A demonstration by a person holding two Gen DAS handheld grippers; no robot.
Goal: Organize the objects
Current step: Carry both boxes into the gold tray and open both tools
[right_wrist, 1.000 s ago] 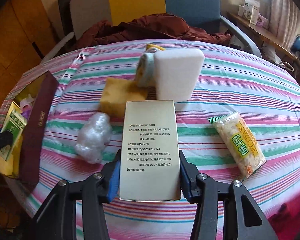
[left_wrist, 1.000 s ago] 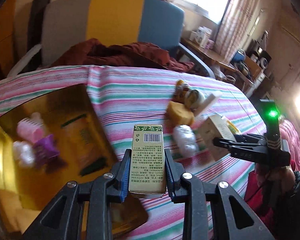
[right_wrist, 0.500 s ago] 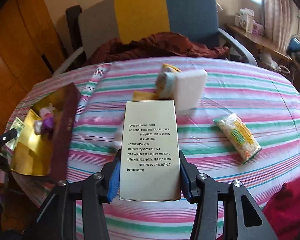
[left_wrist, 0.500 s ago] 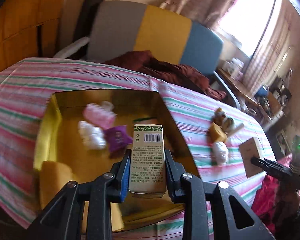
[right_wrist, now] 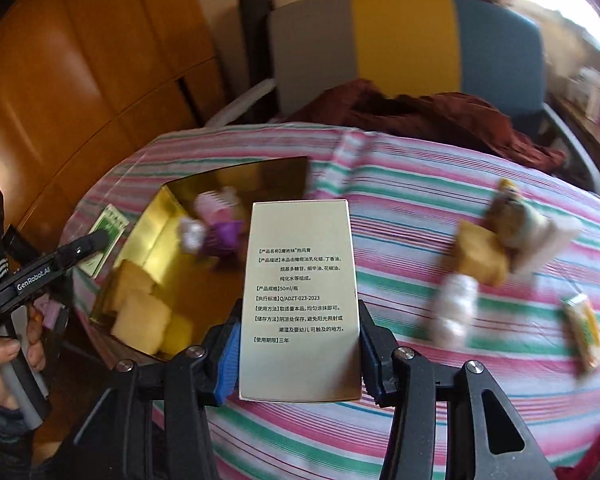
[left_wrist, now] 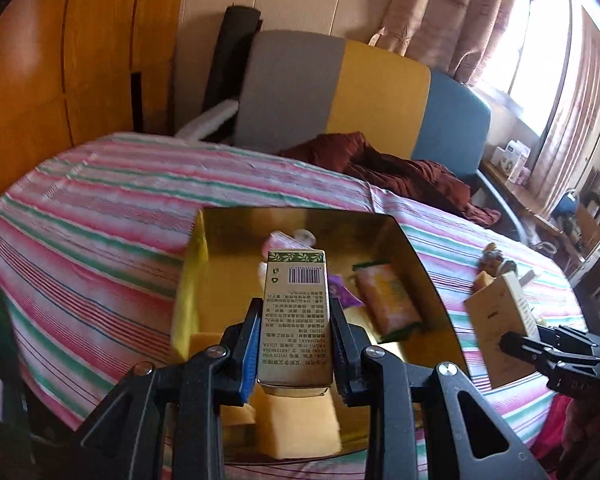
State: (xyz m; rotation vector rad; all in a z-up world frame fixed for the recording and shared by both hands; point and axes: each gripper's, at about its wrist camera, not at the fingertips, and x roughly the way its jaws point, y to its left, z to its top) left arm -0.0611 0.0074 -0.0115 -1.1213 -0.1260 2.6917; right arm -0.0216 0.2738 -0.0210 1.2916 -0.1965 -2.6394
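Now the left gripper [left_wrist: 296, 350] grips the narrow green-topped carton [left_wrist: 296, 316] by its long sides, barcode end pointing away, and holds it over the near half of the gold tray [left_wrist: 404, 236]; half a second ago the tray sat lower and to the left in this view, and a second ago the carton hung over bare striped cloth at the tray's right edge. Inside the tray, a pink packet [left_wrist: 388, 300] lies at two o'clock from the carton, yellow sponges [left_wrist: 300, 426] lie at six o'clock beneath it, and a purple item [left_wrist: 342, 290] peeks out beside it.

The right gripper [right_wrist: 298, 354] clamps the wide cream box [right_wrist: 300, 300], printed face up. Earlier it hung over the middle of the striped tablecloth [right_wrist: 440, 408]; now it sits at the tray's right edge, with the loose pile of a yellow sponge [right_wrist: 480, 256] and a white wrapped bundle [right_wrist: 452, 308] at three o'clock, blurred.
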